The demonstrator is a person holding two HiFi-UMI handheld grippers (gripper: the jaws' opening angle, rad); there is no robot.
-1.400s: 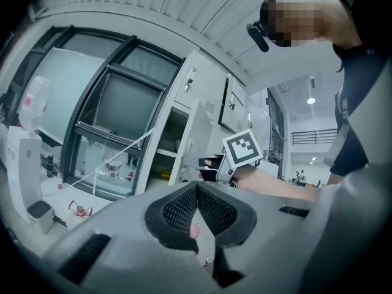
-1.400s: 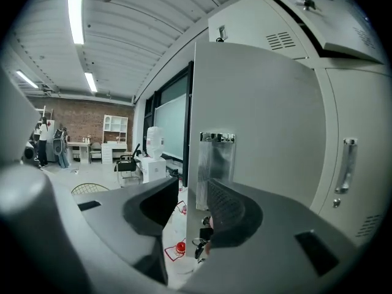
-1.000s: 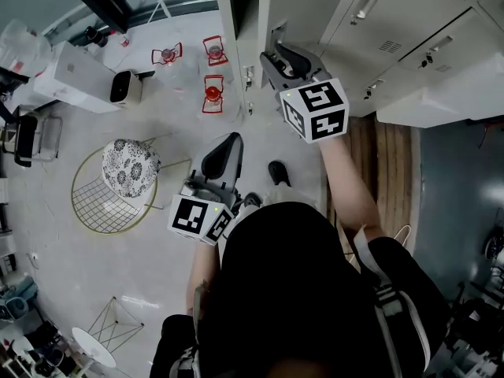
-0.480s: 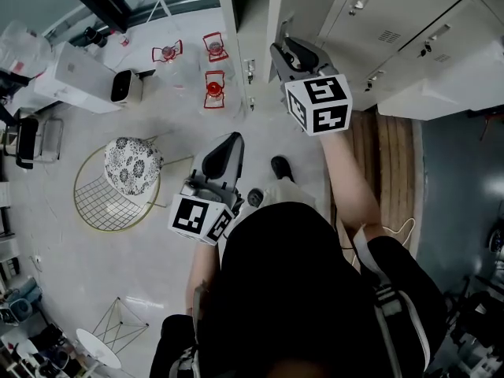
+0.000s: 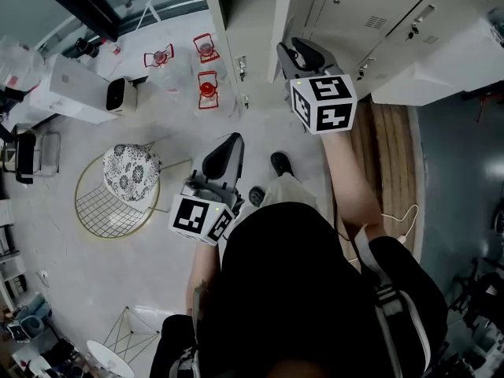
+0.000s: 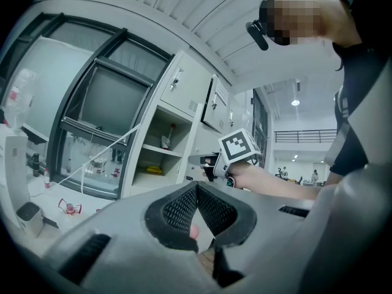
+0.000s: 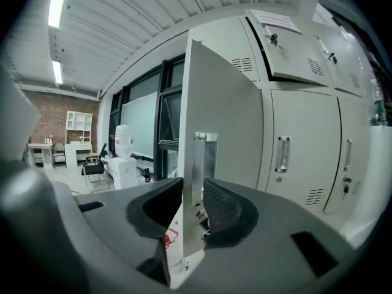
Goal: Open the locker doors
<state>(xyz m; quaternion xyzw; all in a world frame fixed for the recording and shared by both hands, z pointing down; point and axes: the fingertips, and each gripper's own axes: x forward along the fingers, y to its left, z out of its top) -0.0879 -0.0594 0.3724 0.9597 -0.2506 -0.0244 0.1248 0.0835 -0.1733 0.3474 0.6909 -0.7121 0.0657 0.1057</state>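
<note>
On the locker door edge, the right gripper just closed.

My right gripper, arm outstretched, has just closed its jaws on the door edge. My left gripper sits low, jaws together, empty.

We are looking along the right gripper. Its jaws have just been closing and are now pinching the free edge of the open locker door. The door's metal handle strip is standing between the pads. Right of that door, closed lockers are showing upright handles. Left of the door, a water dispenser is standing by the windows.
</note>
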